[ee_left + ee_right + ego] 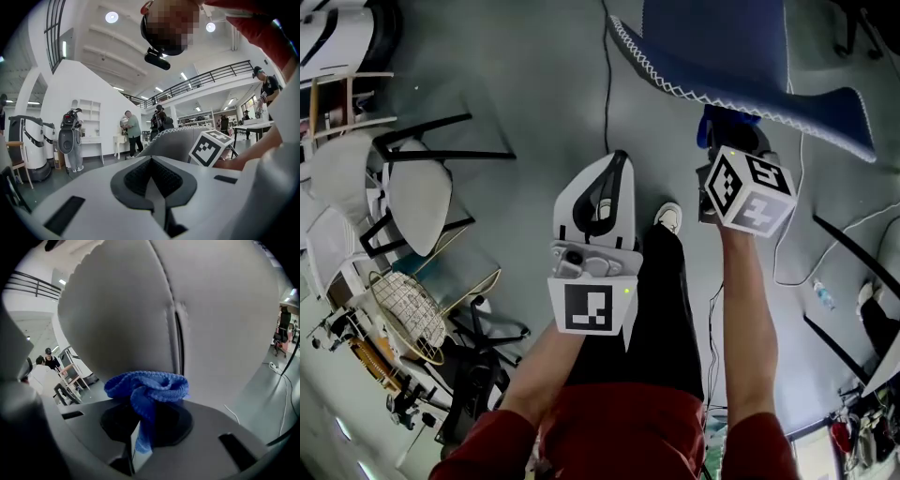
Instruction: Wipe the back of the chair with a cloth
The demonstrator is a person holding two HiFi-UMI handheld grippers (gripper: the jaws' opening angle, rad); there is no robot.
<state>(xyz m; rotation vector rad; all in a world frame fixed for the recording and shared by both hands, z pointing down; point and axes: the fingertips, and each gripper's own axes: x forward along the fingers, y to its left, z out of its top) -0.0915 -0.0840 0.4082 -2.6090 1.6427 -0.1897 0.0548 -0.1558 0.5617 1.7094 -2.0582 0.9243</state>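
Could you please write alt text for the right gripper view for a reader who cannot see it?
The right gripper has its jaws shut on a bunched blue cloth, held close before the grey chair back that fills most of the view. People stand far off at left.

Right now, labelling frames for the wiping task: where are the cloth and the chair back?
cloth (149, 386), right gripper view, bunched top folds.
chair back (117, 315), right gripper view, bare grey panel left of seam.

The cloth (146, 389) is coarse blue knit, the chair back (131, 310) matt grey fabric with a stitched seam, the left gripper (152, 164) smooth matt plastic.
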